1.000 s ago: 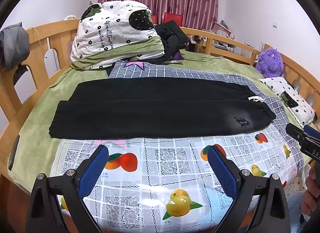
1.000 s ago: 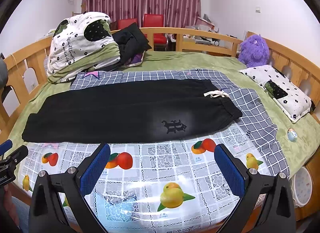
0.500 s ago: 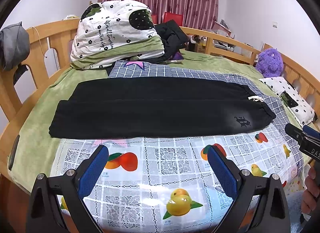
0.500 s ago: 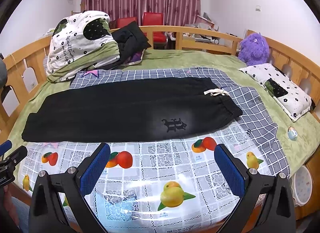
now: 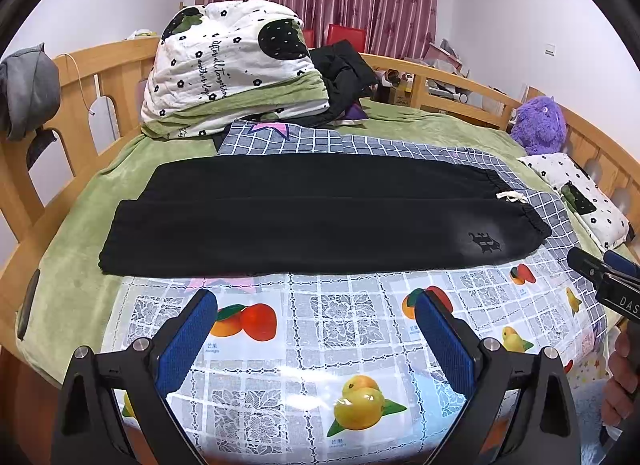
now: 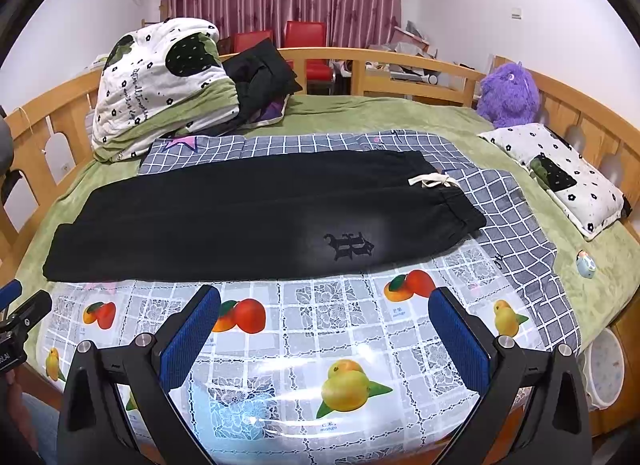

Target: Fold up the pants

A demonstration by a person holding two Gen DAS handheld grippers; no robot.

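On the bed (image 5: 72, 201), the black pants (image 5: 312, 217) lie flat across a checked grey sheet (image 5: 320, 141) and the far edge of a plastic cover printed with fruit (image 5: 328, 329). Going from left to right: the leg cuffs are at the left end, over the green blanket, then comes the long body of the two legs, which seem to lie one beside the other, and at the right end are the elastic waistband, the white drawstring (image 6: 434, 181) and a small embroidered logo (image 6: 350, 245).

So the long axis of the pants runs left to right, crosswise to the direction in which both tools point. The left tool (image 5: 316, 307) hovers in front of the cuff half, with its blue pads wide apart and nothing between them. The right tool (image 6: 324, 305) hovers in front of the waist half, also wide open and empty. Neither one touches the cloth; the near edge of the pants is a little beyond the fingertips.

I think the left hand is nearer to the cuffs and the right hand to the waistband, so each could take its own end for a fold.
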